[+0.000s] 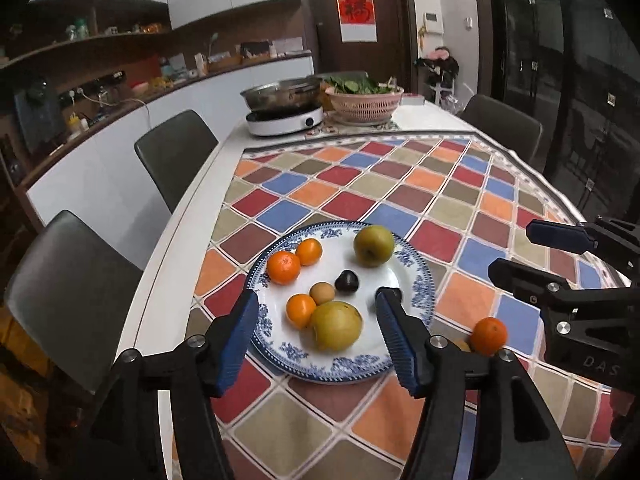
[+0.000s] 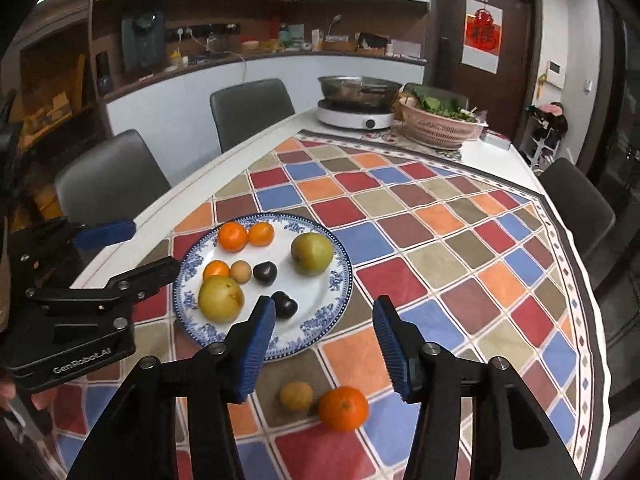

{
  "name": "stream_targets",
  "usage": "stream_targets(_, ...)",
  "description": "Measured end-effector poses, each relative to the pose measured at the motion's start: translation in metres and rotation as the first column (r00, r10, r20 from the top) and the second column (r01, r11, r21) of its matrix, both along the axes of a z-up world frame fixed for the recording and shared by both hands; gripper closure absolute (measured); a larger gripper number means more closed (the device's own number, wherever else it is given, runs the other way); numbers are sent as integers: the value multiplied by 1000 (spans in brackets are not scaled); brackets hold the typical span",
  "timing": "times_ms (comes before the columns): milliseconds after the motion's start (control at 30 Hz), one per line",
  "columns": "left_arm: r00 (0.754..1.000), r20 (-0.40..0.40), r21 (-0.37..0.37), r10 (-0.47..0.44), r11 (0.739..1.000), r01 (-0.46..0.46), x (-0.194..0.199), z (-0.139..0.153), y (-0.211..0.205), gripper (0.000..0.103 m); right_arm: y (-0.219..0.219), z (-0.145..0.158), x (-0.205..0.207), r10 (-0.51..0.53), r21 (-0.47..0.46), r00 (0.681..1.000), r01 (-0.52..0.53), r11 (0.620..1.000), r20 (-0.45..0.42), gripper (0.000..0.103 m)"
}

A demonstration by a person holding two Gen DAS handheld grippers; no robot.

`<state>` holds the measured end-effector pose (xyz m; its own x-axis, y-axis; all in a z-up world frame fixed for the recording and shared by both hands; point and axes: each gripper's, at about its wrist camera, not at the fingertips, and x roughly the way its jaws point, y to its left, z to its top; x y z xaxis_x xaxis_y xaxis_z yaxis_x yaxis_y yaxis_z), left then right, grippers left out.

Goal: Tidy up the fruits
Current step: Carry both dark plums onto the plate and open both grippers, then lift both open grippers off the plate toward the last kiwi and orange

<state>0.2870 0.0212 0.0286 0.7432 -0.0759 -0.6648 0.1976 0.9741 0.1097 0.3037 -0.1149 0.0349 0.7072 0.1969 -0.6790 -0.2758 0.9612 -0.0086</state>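
Right wrist: plate (image 2: 320, 326) holds eight fruits.

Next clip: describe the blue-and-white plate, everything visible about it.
The plate is round, glossy, ceramic-looking, white with a blue floral rim. It lies flat on the checkered tablecloth near the table's edge, holding three oranges, two yellow-green pears, one small tan fruit and two dark fruits. Neither hand-held gripper touches it.
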Motion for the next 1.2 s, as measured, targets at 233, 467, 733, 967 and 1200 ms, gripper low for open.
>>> stream_targets(233, 998, 64, 17, 16, 1000, -17, -37, 16, -6, 27, -10, 18, -39, -27, -6, 997, 27, 1000, 72, 43)
stream_targets(467, 997, 70, -5, 20, 1000, -19, -68, 17, -11, 18, -18, 24, -73, -31, -10, 994, 32, 999, 104, 33)
stream_targets(733, 999, 47, -10, -10, 1000, 10, -94, 1, -22, 17, -31, 18, -98, -60, -45, 992, 66, 997, 115, 33)
stream_targets(967, 997, 43, -1, -68, 998, 68, -102, -12, -35, 17, -42, 3, -111, -71, -54, 994, 76, 996, 87, 33)
stream_targets(1200, 991, 17, -9, -133, 991, 133, -93, -32, -50, 17, -54, -15, -112, -90, -64, 994, 94, 994, 57, 33)
